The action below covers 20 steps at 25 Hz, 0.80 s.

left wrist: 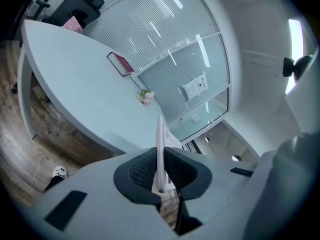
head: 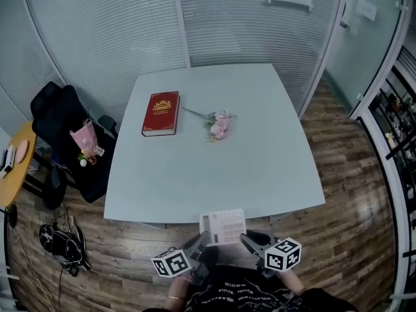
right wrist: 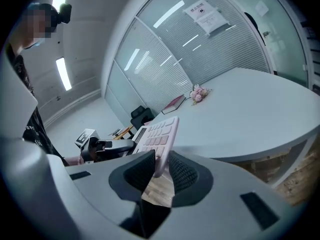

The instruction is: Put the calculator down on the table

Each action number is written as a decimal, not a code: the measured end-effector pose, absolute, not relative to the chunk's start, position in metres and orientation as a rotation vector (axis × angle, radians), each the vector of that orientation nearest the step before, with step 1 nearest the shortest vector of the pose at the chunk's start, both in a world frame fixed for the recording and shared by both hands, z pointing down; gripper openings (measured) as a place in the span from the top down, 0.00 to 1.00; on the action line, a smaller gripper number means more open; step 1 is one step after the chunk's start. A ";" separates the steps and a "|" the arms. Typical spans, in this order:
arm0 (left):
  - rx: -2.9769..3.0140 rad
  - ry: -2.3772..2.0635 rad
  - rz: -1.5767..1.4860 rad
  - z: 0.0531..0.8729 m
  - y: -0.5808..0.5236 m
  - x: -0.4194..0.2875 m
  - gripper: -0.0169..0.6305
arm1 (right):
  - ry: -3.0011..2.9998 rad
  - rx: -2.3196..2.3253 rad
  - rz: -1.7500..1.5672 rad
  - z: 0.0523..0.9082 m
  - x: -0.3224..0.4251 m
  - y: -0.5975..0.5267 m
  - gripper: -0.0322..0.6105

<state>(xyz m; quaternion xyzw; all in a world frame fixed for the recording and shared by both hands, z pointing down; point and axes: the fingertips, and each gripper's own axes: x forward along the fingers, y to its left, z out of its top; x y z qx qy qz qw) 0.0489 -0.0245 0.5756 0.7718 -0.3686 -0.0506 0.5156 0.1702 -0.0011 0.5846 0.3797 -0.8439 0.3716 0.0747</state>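
A pale pink calculator [head: 223,227] hangs in the air just short of the near edge of the light grey table [head: 260,168]. Both grippers hold it. My left gripper [head: 199,244] is shut on its left edge; in the left gripper view the calculator [left wrist: 161,149] shows edge-on between the pads. On its right edge my right gripper [head: 249,241] is shut; the right gripper view shows the keys of the calculator [right wrist: 157,134] facing up, with the left gripper [right wrist: 107,146] beyond it.
A red book [head: 160,113] and a small pink flower sprig [head: 218,125] lie on the far half of the table. A black chair [head: 65,138] with a pink bag stands left of the table, next to a round yellow side table [head: 16,168]. Glass walls with blinds close the back.
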 end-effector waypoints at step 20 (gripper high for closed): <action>1.854 -0.905 -0.133 0.566 -0.227 -0.062 0.89 | -2.523 1.179 1.076 0.572 0.061 -0.204 0.80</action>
